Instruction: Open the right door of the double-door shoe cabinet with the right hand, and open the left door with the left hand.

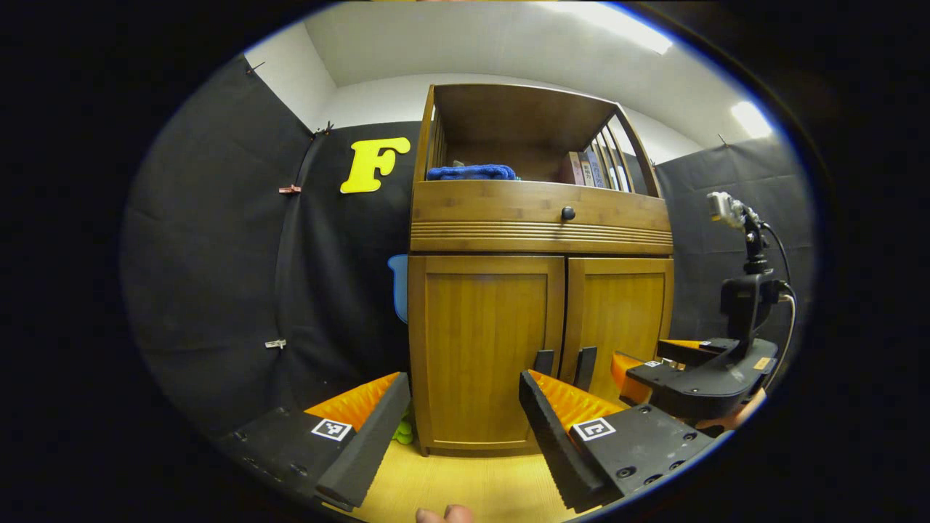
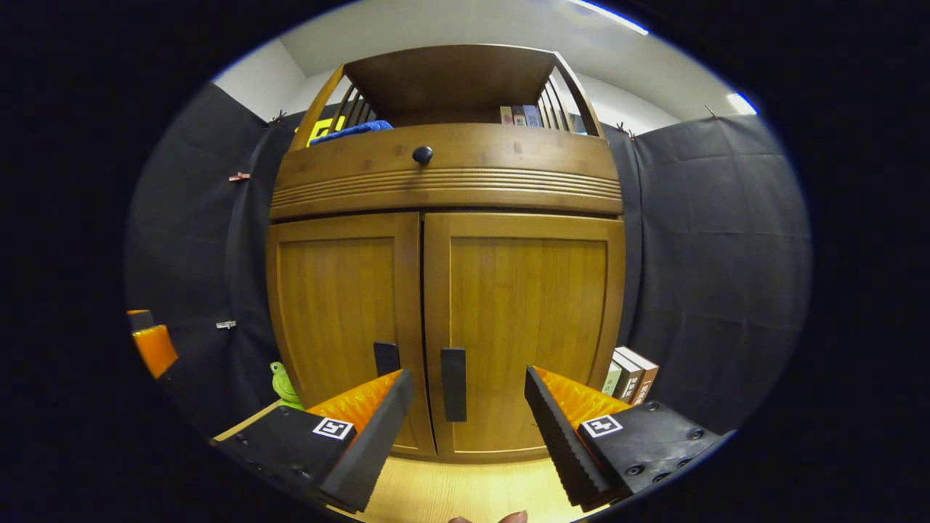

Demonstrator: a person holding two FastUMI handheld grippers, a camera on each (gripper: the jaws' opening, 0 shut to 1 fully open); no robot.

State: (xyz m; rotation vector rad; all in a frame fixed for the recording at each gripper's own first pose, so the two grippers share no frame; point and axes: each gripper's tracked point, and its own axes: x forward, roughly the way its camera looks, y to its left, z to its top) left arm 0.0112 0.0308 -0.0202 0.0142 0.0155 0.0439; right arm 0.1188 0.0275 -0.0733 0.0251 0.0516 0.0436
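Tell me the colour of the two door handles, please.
Black door handles, best seen in the right gripper view.

We are in a recording booth staged like a home corner: black cloth walls [image 1: 218,254] clipped at the seams hang below a plain white ceiling [image 1: 472,43] with strip lights. A bamboo shoe cabinet [image 2: 443,290] holding books [image 1: 592,168] and a blue cloth [image 1: 471,172] stands on pale wood flooring [image 2: 465,487], and we see a camera on a stand [image 1: 726,207] beside it.

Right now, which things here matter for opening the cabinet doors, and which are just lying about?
For the job: right door, left door, their handles, right gripper, left gripper.
Lying about: blue cloth, shelf books, green toy, floor books.
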